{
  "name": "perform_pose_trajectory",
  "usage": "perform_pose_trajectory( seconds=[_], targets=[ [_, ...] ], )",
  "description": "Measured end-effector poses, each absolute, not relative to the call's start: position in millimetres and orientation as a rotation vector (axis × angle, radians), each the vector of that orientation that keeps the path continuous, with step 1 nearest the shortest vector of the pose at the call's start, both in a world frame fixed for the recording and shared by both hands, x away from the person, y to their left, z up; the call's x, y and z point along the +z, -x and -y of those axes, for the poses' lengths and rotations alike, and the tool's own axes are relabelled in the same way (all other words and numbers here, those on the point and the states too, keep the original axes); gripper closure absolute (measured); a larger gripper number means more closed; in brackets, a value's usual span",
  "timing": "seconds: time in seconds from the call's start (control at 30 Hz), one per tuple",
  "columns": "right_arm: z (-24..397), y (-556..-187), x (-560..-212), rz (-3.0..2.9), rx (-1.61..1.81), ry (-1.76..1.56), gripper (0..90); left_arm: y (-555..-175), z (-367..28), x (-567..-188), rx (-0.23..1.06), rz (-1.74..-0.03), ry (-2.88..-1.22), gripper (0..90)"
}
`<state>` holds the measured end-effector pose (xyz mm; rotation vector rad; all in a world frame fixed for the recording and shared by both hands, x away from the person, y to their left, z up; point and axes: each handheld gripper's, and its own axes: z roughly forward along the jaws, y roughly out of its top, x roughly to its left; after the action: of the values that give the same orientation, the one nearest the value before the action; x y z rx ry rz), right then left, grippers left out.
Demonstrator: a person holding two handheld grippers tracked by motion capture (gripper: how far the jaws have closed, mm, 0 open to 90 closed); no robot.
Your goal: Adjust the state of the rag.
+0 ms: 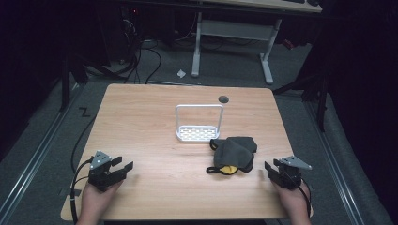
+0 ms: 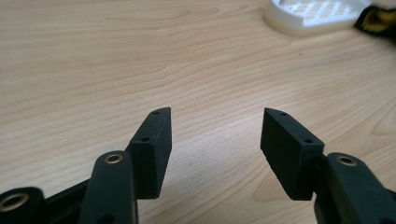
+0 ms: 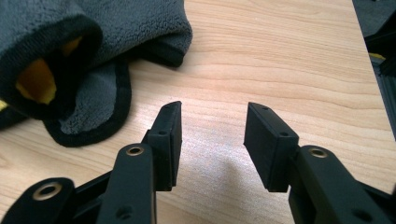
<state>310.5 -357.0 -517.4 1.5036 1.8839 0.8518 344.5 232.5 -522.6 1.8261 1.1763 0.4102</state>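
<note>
A crumpled grey cloth [image 1: 233, 152] with black edging and a yellow lining lies on the wooden table [image 1: 150, 117], right of centre; in the right gripper view the cloth [image 3: 70, 51] is up and to the left of the jaws. Behind it stands a white rack [image 1: 199, 123] with a perforated base and a tall loop handle; the left gripper view catches its base [image 2: 317, 14] at top right. My left gripper [image 1: 123, 166] rests open near the front left edge with nothing between its jaws [image 2: 215, 135]. My right gripper [image 1: 268, 168] is open, just right of the cloth, over bare wood [image 3: 212, 135].
A dark round grommet hole [image 1: 224, 99] sits near the table's far edge. Beyond the table, a white desk frame [image 1: 232, 33] and cables stand on the grey floor. Cables trail from both grippers off the front edge.
</note>
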Motion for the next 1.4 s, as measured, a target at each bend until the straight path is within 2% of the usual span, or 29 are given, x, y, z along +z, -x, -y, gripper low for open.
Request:
perform_pose_trajectory(
  seconds=[0.67,0.7,0.77,0.8,0.83,0.97,1.17,1.23,1.4],
  targets=[
    [359.1,-304.9,-509.6,-1.861,0.909,-1.477,55.8,-348.1,-222.8,-529.2,0.377,-1.182,-1.845,43.5],
    [357.2,-304.7,-504.7,-1.856,0.935,-1.462,56.8,-348.1,-223.0,-529.4,0.375,-1.182,-1.843,43.6],
    [353.7,-306.0,-497.3,-1.864,0.97,-1.446,68.3,-347.6,-223.3,-529.7,0.378,-1.183,-1.841,43.6],
    [353.7,-306.0,-497.3,-1.864,0.97,-1.446,68.3,-347.5,-223.4,-529.9,0.377,-1.183,-1.841,43.6],
    [348.6,-308.8,-487.2,-1.868,0.998,-1.418,87.6,-347.4,-223.5,-530.2,0.376,-1.185,-1.841,43.5],
    [339.9,-319.2,-474.8,-1.874,1.02,-1.387,90.0,-348.6,-222.0,-532.0,0.374,-1.179,-1.855,43.4],
    [315.8,-361.2,-469.2,-1.916,0.995,-1.365,89.8,-348.8,-219.8,-531.8,0.367,-1.171,-1.861,43.1],
    [306.9,-382.3,-477.1,-1.975,0.956,-1.39,90.0,-348.5,-220.0,-531.6,0.367,-1.169,-1.864,43.1],
    [300.7,-393.7,-502.8,-2.068,0.896,-1.435,90.0,-347.4,-220.5,-531.7,0.364,-1.165,-1.862,43.1]
  ],
)
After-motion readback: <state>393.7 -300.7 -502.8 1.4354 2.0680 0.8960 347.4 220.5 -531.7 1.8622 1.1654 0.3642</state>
